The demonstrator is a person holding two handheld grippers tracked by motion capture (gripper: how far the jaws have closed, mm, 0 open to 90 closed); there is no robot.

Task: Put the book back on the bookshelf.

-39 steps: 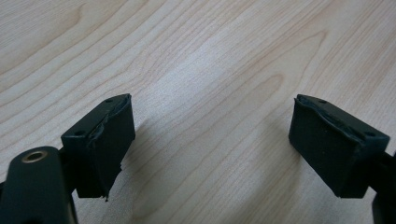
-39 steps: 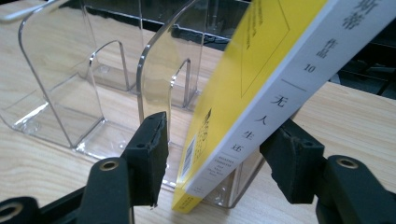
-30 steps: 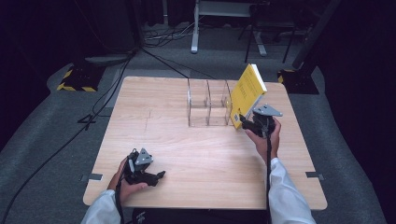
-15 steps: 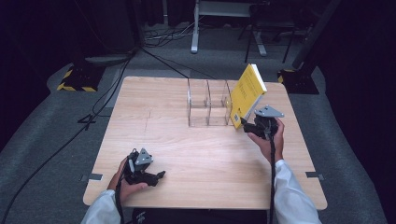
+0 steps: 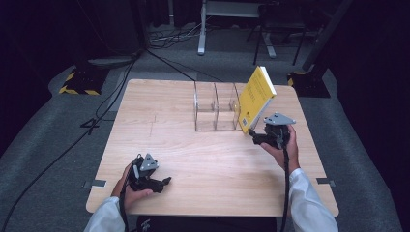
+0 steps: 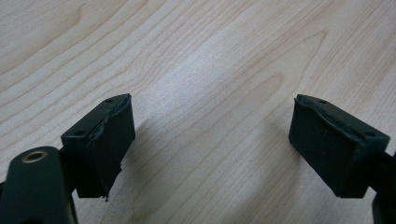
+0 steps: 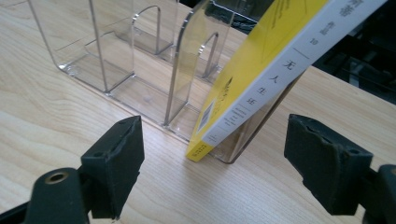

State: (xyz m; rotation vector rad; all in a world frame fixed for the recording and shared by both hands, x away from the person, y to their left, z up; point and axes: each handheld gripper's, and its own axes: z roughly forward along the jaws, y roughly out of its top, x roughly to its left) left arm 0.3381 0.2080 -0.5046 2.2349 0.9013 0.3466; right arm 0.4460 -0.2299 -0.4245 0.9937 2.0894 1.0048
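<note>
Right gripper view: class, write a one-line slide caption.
Open right gripper facing a yellow book leaning tilted in the clear acrylic rack.

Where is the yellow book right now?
In the high view the yellow book stands tilted in the right-hand end of the clear acrylic rack, at the table's far right, just beyond the right gripper.

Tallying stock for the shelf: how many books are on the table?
1. The yellow book stands tilted in the right end slot of the clear acrylic rack, just ahead of the open right gripper. None looks hidden.
</note>
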